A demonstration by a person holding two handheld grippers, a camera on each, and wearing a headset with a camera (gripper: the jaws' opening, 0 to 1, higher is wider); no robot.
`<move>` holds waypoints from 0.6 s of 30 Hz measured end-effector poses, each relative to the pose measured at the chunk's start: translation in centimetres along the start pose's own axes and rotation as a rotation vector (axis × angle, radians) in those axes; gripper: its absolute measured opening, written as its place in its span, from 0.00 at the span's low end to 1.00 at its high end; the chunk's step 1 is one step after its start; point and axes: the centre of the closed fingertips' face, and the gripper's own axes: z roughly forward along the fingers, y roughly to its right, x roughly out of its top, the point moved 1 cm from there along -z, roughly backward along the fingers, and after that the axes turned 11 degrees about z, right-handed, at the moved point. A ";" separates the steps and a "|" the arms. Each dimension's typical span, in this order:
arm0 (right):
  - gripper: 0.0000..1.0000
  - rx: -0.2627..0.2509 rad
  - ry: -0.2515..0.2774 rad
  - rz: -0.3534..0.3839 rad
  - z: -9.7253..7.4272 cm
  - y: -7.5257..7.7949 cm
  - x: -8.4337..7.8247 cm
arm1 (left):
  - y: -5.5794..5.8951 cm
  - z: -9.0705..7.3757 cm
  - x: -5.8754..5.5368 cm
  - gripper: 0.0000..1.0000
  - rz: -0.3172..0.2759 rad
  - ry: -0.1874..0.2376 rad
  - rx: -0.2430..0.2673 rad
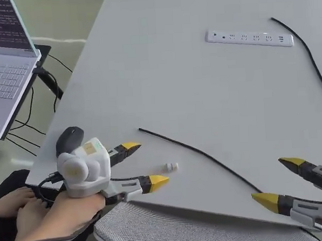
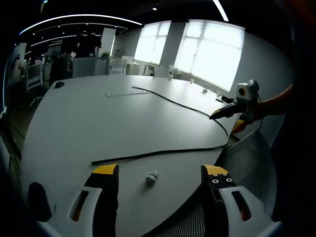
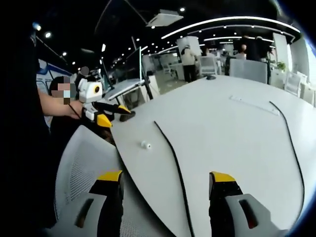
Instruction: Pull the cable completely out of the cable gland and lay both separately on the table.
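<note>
Near the front edge of the grey table (image 1: 164, 82), just right of the left gripper (image 1: 146, 164): small white cable gland (image 1: 171, 167), lying alone on the bare top, clear of both grippers. Just beyond it on the far side, apart from it: thin black cable (image 1: 206, 156), loose on the top, from a free end at left-centre down to the near edge at the right, over that edge close to the right gripper (image 1: 277, 180).

Left gripper: held in a hand (image 1: 73, 203) at the near left corner, yellow-tipped jaws spread wide and empty, pointed right toward the gland. In the left gripper view, gland low in the middle between the two tips, short of both, with the cable lying across beyond it.

Right gripper: at the near right, off the table edge, jaws likewise wide apart and empty. Lower tip near the cable's drop over the edge; contact there impossible to tell. In the right gripper view, cable running away between the tips, gland apart to its left.

Far side of the table: white power strip (image 1: 248, 37), with a second black lead (image 1: 308, 53) curving past its right end. Left, beyond the table: open laptop (image 1: 7, 74). Behind the left gripper, at the table's near left edge: dark mouse (image 1: 69, 139). Below the near edge: grey mesh chair back (image 1: 156, 229).
</note>
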 end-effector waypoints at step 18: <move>0.88 0.054 -0.063 0.016 -0.2 -0.9 -2.1 | 0.4 -0.7 -1.6 0.81 -0.003 -0.062 0.026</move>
